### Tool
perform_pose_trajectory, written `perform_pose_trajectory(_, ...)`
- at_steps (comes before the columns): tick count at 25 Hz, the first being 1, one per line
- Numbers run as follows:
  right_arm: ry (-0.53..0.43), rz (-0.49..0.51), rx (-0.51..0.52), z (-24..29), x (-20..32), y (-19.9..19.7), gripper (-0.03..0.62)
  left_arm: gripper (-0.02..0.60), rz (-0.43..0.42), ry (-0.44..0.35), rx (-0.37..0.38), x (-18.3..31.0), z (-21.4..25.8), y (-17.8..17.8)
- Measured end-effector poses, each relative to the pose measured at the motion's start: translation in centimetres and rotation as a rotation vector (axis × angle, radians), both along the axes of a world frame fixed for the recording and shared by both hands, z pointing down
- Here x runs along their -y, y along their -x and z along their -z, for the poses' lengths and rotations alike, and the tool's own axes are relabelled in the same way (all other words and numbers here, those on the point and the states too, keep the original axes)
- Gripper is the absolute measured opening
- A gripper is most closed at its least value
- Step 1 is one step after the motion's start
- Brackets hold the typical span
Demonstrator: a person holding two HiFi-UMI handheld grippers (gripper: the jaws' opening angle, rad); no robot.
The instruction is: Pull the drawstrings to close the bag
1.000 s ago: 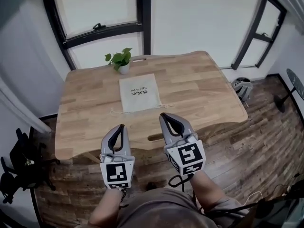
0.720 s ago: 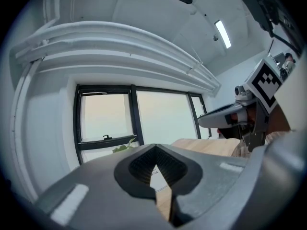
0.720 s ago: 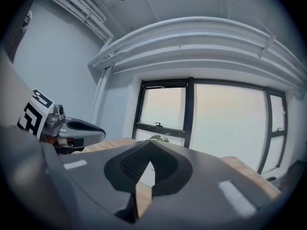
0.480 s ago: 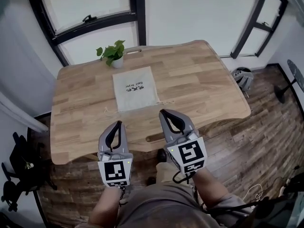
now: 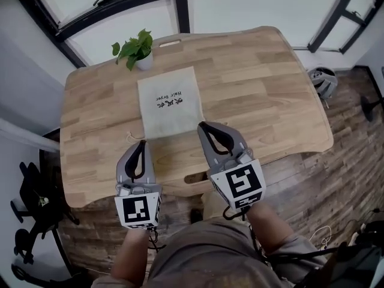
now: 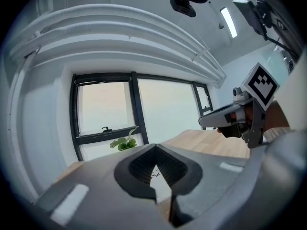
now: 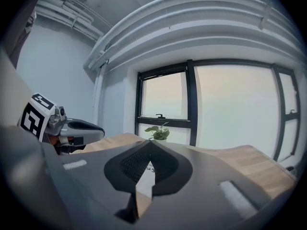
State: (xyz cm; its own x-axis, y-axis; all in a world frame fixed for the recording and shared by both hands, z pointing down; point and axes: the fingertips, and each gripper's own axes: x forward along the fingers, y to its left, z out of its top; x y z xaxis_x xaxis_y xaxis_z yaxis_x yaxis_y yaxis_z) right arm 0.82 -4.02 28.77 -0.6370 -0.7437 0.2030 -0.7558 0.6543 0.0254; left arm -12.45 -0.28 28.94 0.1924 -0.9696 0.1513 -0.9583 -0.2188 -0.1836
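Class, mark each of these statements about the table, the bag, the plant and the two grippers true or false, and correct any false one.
1. The bag lies flat on the table. True.
2. The plant stands on the bag. False: it stands on the table, just beyond the bag's far left corner.
3. The left gripper is shut and empty. True.
4. The right gripper is wide open. False: it is shut, with nothing in it.
5. The bag's print is hidden underneath. False: it shows on the upper face.
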Motion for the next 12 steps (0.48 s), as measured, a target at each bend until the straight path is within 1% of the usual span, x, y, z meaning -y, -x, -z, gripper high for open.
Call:
perform_pose_trajectory(2, 0.007, 0.016, 0.005, -0.2, 1.8, 0.0, 0.029, 0.000, 0.012, 0.008, 0.009, 1.5, -0.4, 0.1)
perform_pose_trajectory(5, 0.009, 0.042, 0.006, -0.1, 4.5, 0.1, 0.029, 0.000, 0.041, 0.016, 0.014, 4.0, 0.3, 0.3)
perform_pose_trajectory(12, -0.006, 0.102, 0.001, 0.5, 9.3, -0.3, 0.031, 0.000, 0.079, 0.007, 0.029, 8.1, 2.0, 0.1)
